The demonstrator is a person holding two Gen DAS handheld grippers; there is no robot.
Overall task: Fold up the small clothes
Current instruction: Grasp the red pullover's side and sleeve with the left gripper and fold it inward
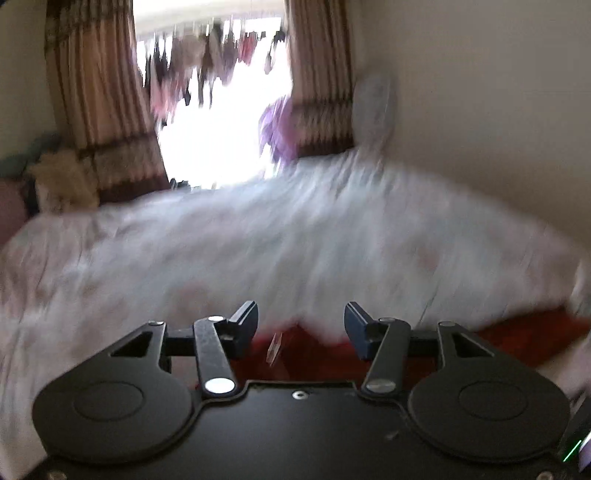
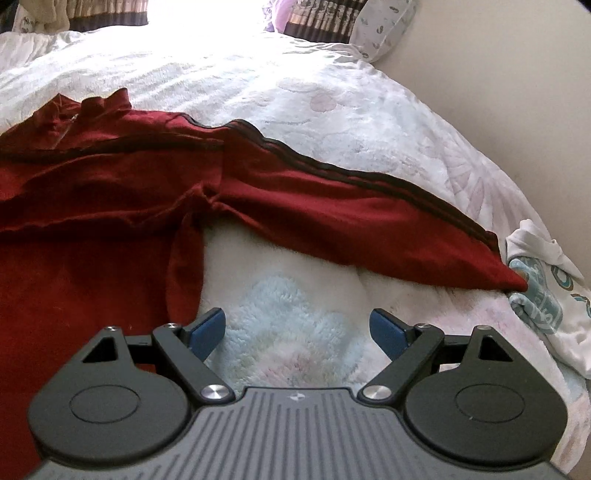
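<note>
**Both grippers wide over the bed, red top spread flat**

Nearest to me, my right gripper (image 2: 297,328) hangs with its two blue-padded fingers spread wide, nothing between them, over a pale blue fluffy patch of the white plush bedspread (image 2: 295,92). My left gripper (image 1: 300,325) is likewise wide and empty, though its view is badly motion-blurred.

Just beyond the right gripper lies one dark red long-sleeved top with black stripes along the sleeve (image 2: 92,206), spread on the bed. Its sleeve reaches out to the right, and the cuff touches one crumpled white garment with teal print (image 2: 543,291) near the bed's right edge.

Farther off I count one patterned pillow (image 2: 384,29) against the cream wall (image 1: 480,110), two brown striped curtains (image 1: 99,103) flanking a bright window (image 1: 218,140), and blurred laundry hanging outside it.
</note>
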